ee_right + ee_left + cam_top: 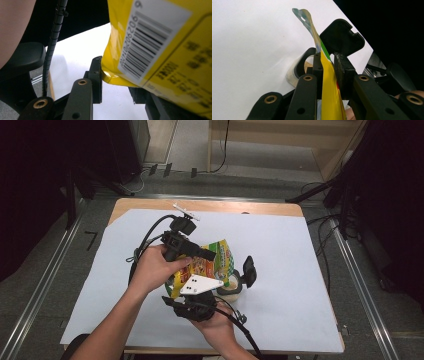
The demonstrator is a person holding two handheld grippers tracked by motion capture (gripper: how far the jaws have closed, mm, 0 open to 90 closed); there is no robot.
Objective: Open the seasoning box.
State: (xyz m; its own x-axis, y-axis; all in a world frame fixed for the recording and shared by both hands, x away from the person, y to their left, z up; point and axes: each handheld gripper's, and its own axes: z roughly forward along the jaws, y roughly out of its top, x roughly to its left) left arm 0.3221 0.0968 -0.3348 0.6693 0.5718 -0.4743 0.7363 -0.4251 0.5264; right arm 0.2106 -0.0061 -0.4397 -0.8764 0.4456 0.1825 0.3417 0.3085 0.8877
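A person holds a shiny yellow and green plastic snack bag [212, 261] up over the white paper-covered worktop [280, 250]. The left gripper [327, 62] has its fingers [318, 67] pinched tight on the top edge of the bag, which runs flat between them. The right gripper [117, 80] has its fingers [96, 75] squeezed on a bottom corner of the bag, next to the white barcode patch [147, 40]. So the bag hangs between the two grippers, above a small round clear cup [231, 289] with something pale brown inside. The cup sits on the worktop just under the bag, and a black flip lid [249, 269] stands up beside it.

It looks like the step in hand is getting the bag ready over the cup, either to open it or to tip it out. The next move most likely needs both grippers to hold on tight while the bag's mouth is lined up over the cup, so nothing spills onto the paper
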